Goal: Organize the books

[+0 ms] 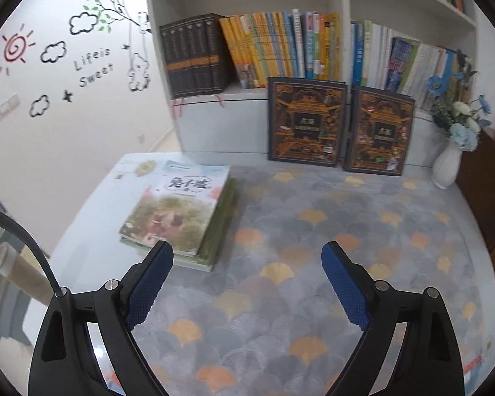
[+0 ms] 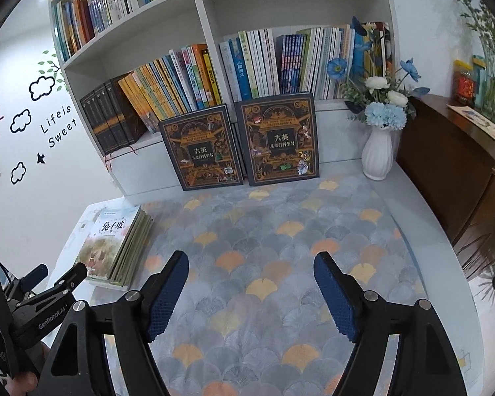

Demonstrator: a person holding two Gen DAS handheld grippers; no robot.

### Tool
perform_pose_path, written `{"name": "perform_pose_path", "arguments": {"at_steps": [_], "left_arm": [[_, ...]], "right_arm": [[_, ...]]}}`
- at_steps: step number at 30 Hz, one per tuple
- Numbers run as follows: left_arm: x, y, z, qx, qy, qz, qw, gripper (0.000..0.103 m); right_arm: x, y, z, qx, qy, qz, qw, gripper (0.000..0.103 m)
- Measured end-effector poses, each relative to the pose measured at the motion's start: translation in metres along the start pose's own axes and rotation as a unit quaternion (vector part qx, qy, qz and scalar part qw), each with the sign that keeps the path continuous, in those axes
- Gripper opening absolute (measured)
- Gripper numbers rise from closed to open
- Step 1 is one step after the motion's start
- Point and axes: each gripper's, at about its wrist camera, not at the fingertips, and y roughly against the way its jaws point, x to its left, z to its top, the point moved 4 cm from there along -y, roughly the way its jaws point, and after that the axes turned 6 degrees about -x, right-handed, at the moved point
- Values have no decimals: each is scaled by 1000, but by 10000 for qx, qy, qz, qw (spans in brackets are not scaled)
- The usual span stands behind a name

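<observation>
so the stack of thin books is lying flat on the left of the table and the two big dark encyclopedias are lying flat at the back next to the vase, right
Not quite. The two dark encyclopedias are not lying flat: they stand upright, leaning against the bookshelf, as the right wrist view shows. The rest holds: the stack of thin books lies flat on the left of the table, and the vase stands beside them.

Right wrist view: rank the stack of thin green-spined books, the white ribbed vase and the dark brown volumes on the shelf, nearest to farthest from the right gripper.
From the right gripper:
1. Stack of thin green-spined books, lying flat, near left.
2. White ribbed vase, standing far right on the table.
3. Dark brown volumes, upright in the bookcase, far left.
</observation>
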Motion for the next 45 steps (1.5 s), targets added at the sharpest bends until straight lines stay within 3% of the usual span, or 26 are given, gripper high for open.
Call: {"name": "perform_pose_path", "arguments": {"at_steps": [4,11,16,45], "left_arm": [[5,-5,2,39,30,282,9996,91],[14,-8,-1,59,350,457,9983,91],[15,-15,-1,161,279,540,9980,91],[3,-24,-7,341,24,318,9989,91]], "right_arm": [[-1,-3,0,3,52,-79,10000,76],[-7,-12,-4,177,-70,-90,9998,76],[-11,-16,-5,235,-122,-82,9996,76],[-6,-26,-12,401,-25,-25,9992,76]]}}
